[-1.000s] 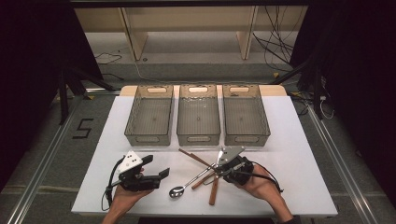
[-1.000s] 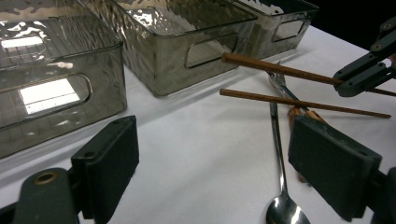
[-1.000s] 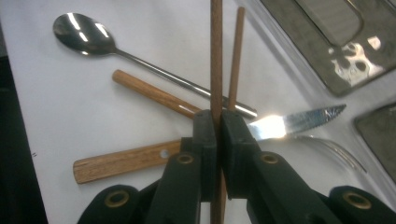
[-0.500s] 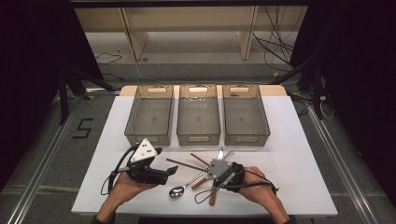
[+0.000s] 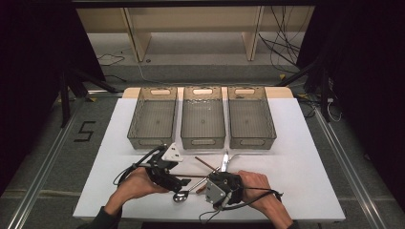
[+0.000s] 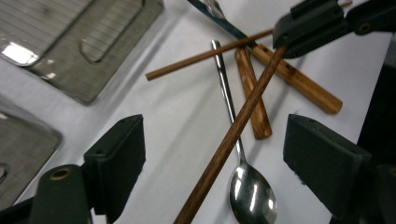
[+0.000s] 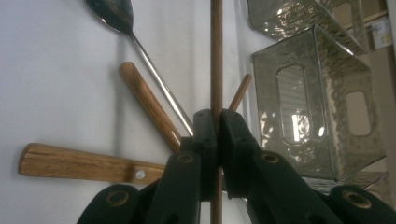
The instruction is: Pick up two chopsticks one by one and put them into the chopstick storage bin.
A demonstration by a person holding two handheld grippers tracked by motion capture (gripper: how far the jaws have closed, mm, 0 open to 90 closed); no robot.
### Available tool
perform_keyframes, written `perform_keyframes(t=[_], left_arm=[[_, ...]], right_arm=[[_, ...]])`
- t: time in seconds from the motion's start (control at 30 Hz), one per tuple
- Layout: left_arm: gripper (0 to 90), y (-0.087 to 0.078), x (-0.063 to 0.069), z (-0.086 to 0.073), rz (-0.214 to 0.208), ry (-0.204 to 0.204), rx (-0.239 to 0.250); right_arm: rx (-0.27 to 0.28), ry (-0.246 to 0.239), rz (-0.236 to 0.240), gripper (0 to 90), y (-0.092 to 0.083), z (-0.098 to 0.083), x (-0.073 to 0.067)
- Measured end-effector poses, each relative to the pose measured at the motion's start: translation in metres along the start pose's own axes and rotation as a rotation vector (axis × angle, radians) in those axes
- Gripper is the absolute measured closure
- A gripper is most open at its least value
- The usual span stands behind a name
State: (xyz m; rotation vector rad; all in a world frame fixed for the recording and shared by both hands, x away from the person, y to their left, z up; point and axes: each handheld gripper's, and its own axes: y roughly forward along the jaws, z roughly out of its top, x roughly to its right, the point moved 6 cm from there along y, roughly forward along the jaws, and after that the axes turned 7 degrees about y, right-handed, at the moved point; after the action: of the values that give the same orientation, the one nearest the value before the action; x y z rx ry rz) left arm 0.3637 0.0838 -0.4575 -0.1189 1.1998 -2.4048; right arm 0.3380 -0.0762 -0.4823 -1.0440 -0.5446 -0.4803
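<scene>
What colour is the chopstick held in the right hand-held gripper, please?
Dark brown wood; the chopstick shows best in the right gripper view.

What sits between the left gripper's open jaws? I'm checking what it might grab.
In the left gripper view, the chopstick held by the right gripper and the spoon.

Right claw (image 7: 215, 133) clamped; left claw (image 6: 215, 158) wide, just closing slightly.

Since the earlier pictures the left hand-held gripper (image 5: 184, 183) has moved in toward the spoon (image 5: 181, 194), its jaws just closing a little astride one chopstick (image 6: 229, 140), while the right hand-held gripper (image 5: 210, 180), clamped on that chopstick, has shifted nearer the spoon.
</scene>
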Motion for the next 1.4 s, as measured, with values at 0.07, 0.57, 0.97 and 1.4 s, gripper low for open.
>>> perform_keyframes(t=[0.07, 0.57, 0.97, 1.4], left_arm=[[22.9, 0.004, 0.0, 0.001, -0.016, 0.022, -0.035], [45.8, 0.017, 0.012, 0.018, -0.128, 0.155, -0.158], [66.0, 0.021, 0.015, 0.02, -0.18, 0.208, -0.207], [82.2, 0.025, 0.018, 0.021, -0.233, 0.237, -0.23]], right_arm=[[0.0, -0.004, -0.015, 85.6, -0.001, 0.001, -0.002], [0.018, -0.235, -0.165, 85.5, 0.0, 0.009, -0.009], [0.01, -0.313, -0.21, 85.6, 0.001, 0.012, -0.013], [0.014, -0.345, -0.213, 85.4, 0.002, 0.014, -0.016]])
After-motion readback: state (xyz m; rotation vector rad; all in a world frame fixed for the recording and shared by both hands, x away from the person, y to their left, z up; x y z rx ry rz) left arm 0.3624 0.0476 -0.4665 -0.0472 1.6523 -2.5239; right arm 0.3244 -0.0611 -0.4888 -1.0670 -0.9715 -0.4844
